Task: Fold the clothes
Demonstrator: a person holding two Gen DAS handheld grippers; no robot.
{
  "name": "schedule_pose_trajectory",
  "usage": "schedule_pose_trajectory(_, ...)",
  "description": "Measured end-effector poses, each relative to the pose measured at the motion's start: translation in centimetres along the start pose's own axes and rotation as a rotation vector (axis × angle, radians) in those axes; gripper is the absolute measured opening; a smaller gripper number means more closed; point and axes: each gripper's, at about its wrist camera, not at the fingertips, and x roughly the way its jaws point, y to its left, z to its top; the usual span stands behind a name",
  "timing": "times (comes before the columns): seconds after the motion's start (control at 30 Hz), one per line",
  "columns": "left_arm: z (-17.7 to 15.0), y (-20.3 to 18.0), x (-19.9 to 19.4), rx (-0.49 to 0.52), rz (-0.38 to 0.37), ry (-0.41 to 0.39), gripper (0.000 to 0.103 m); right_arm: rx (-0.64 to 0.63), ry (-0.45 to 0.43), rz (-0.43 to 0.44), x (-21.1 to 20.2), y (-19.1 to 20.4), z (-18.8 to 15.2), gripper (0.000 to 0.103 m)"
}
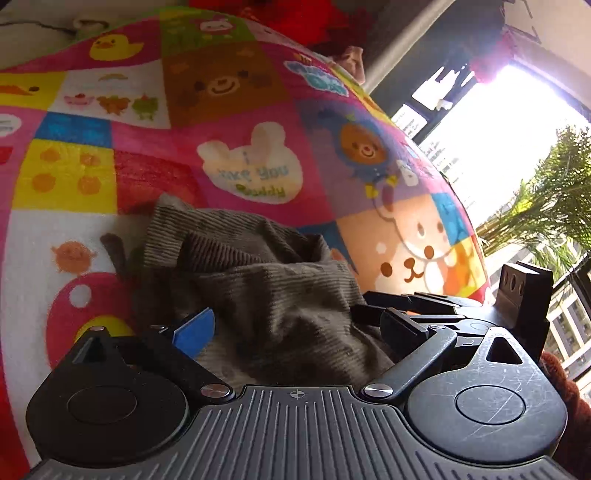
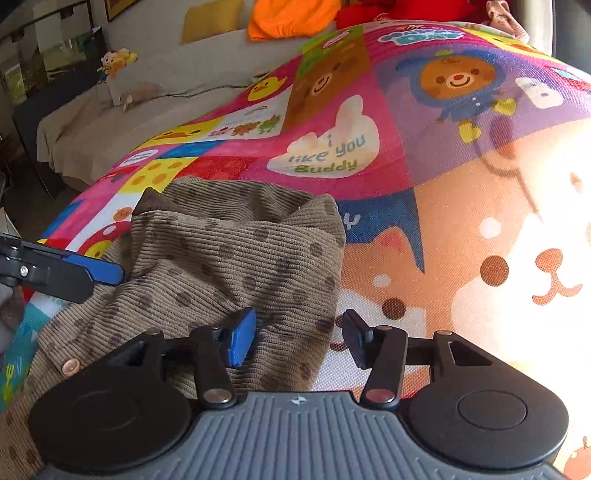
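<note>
Item: brown ribbed corduroy garment with darker polka dots (image 2: 236, 258), lying rumpled on a bright patchwork cartoon-print blanket (image 2: 369, 122); in the right wrist view it fills the 9 o'clock to 6 o'clock portion, with a darker brown collar piece at its upper edge and a small pale round button (image 2: 71, 366) near 8 o'clock. Item: right gripper (image 2: 299, 339), black arms with blue pads, jaws standing apart; the left pad (image 2: 242, 341) lies over the garment's right edge, the other finger sits over bare blanket at 5 o'clock, and no fabric is pinched between them. Item: left gripper (image 2: 94, 271), entering the right wrist view at 9 o'clock with a blue pad tip touching the garment's left side. In the left wrist view the same left gripper (image 1: 295, 325) has cloth bunched up between its fingers, one blue pad (image 1: 195, 332) showing at 7 o'clock and a black finger at 4 o'clock; whether the pads press on the cloth cannot be told, since the fabric hides the gap. Item: blanket motifs, a white rabbit patch reading "i like you Buddy" (image 1: 255, 170) at centre, bear faces at 12 and 2 o'clock, a yellow duck at 11 o'clock. Item: beige covered sofa (image 2: 110, 122) at 10 o'clock in the right wrist view, bearing a small plush toy (image 2: 114, 61) and an orange cloth (image 2: 291, 18) at 12 o'clock. Item: bright window with green palm fronds (image 1: 554, 192) at 3 o'clock in the left wrist view.
</note>
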Motion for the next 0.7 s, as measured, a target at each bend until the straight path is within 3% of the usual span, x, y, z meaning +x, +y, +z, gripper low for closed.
schedule_pose_trajectory(0.07, 2.1, 1.5, -0.1, -0.034, 0.08, -0.048, 0.099, 0.089, -0.055, 0.039, -0.4, -1.3, 1.4, 0.053)
schedule_pose_trajectory(0.17, 4.1, 3.4, 2.0, -0.057, 0.165, -0.044, 0.099, 0.213, -0.112, 0.055, 0.3, -3.2, 3.7, 0.056)
schedule_pose_trajectory(0.3, 4.5, 3.3, 5.7, 0.023, 0.248, 0.005, 0.099, 0.286, -0.063, 0.049, 4.3, -4.4, 5.0, 0.056)
schedule_pose_trajectory(0.43, 4.4, 2.2, 7.3, 0.105, 0.298, 0.008, 0.095, 0.22, -0.031, 0.018, 6.7, -3.4, 4.9, 0.057)
schedule_pose_trajectory(0.47, 4.3, 1.8, 7.6, 0.131, 0.318, 0.01, 0.084, 0.194, -0.031, 0.024, 6.8, -3.0, 5.0, 0.056)
schedule_pose_trajectory(0.5, 4.3, 1.4, 8.0, 0.161, 0.339, 0.013, 0.077, 0.166, -0.028, 0.037, 6.8, -2.7, 5.0, 0.041)
schedule_pose_trajectory(0.53, 4.1, 1.0, 8.3, 0.212, 0.372, 0.018, 0.058, 0.146, -0.025, 0.046, 6.8, -2.3, 5.1, 0.033)
schedule_pose_trajectory(0.57, 4.0, 0.6, 8.6, 0.26, 0.403, 0.022, 0.044, 0.127, -0.025, 0.038, 6.8, -1.9, 5.2, 0.031)
schedule_pose_trajectory(0.6, 4.2, 0.5, 8.9, 0.283, 0.418, 0.022, 0.036, 0.112, -0.027, 0.027, 6.8, -1.7, 5.3, 0.022)
schedule_pose_trajectory(0.63, 4.4, 0.7, 9.0, 0.277, 0.415, 0.024, 0.013, 0.099, -0.03, 0.017, 6.8, -1.6, 5.4, 0.019)
schedule_pose_trajectory(0.7, 5.2, 0.9, 9.2, 0.247, 0.393, 0.028, 0.009, 0.092, -0.037, 0.006, 6.7, -1.5, 5.7, 0.011)
